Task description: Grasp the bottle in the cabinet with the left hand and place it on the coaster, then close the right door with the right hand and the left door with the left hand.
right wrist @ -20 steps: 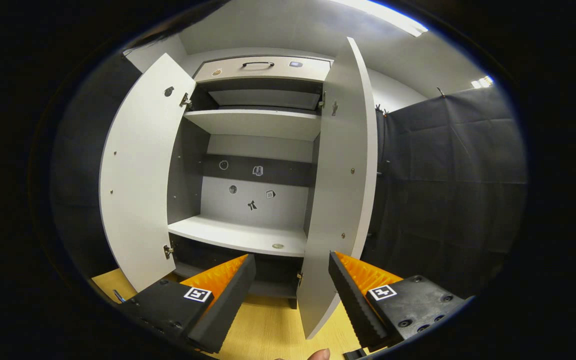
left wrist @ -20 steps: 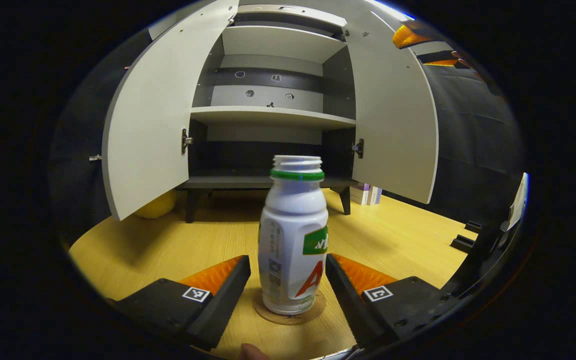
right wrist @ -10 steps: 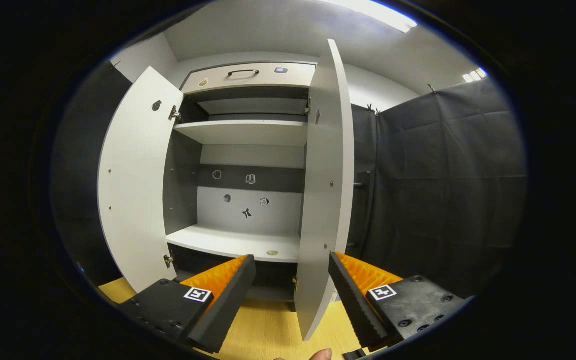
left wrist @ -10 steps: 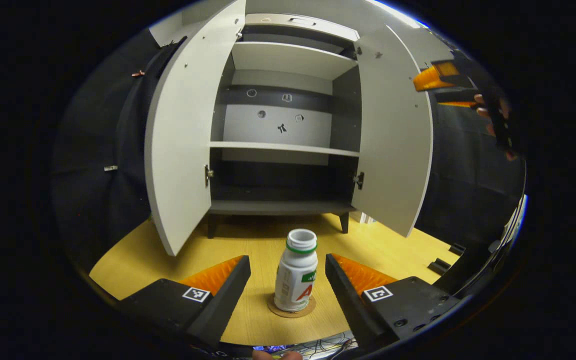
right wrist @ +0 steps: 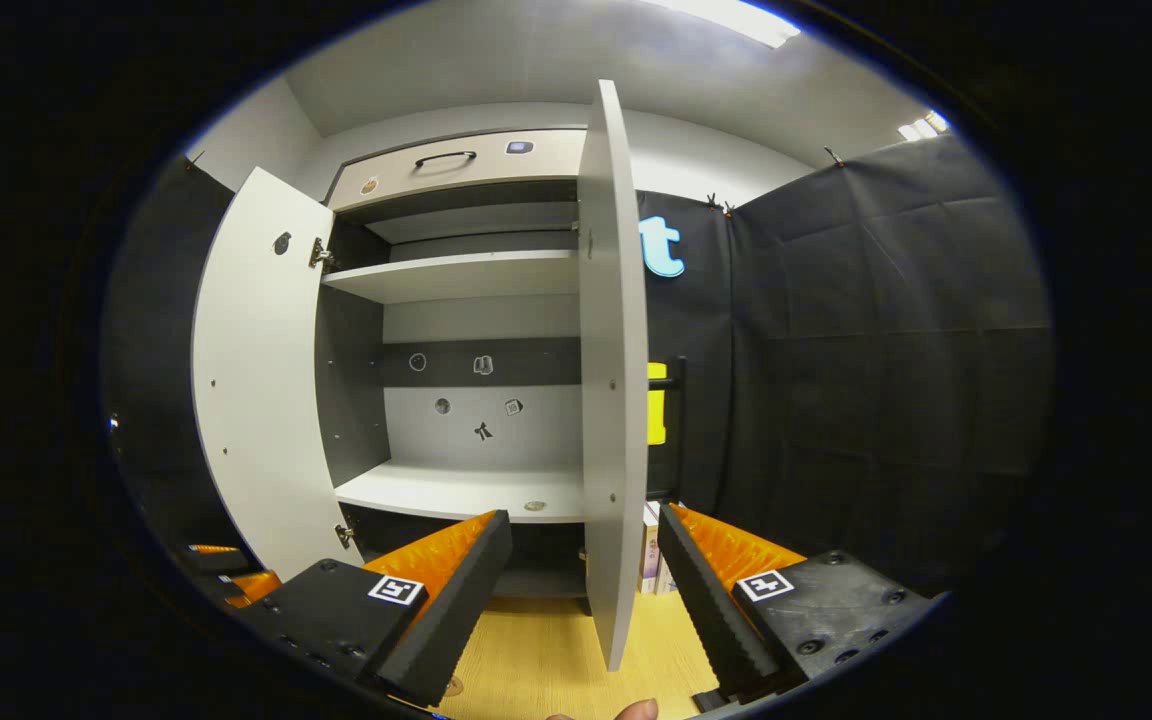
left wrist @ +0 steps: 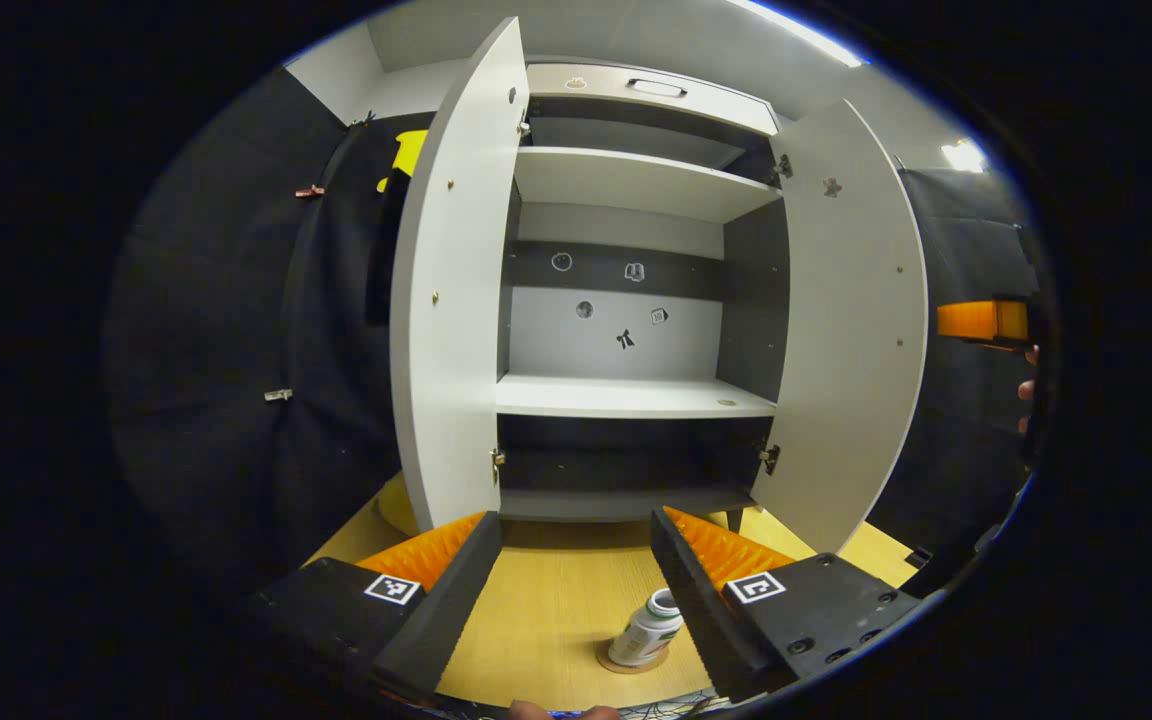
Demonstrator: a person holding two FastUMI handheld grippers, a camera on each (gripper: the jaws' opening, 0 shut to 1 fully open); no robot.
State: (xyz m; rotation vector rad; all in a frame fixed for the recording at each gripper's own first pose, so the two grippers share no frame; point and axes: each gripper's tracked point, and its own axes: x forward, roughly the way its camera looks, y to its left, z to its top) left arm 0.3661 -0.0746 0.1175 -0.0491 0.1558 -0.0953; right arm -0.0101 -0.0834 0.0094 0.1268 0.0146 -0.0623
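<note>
Now the white, green-collared, capless bottle stands on its coaster; both grippers' fingers are spread, empty.

We see both views lit from above: a ceiling light strip glares at one o'clock in the left gripper view, and another ceiling strip burns white at twelve to one o'clock in the right gripper view. The cabinet's pale doors and shelves are evenly bright, while its lowest bay lies in deep shadow. The wooden floor is warmly lit at six o'clock. Fisheye distortion bows the door edges outward. Focus is sharp in both views, without motion blur.
</note>
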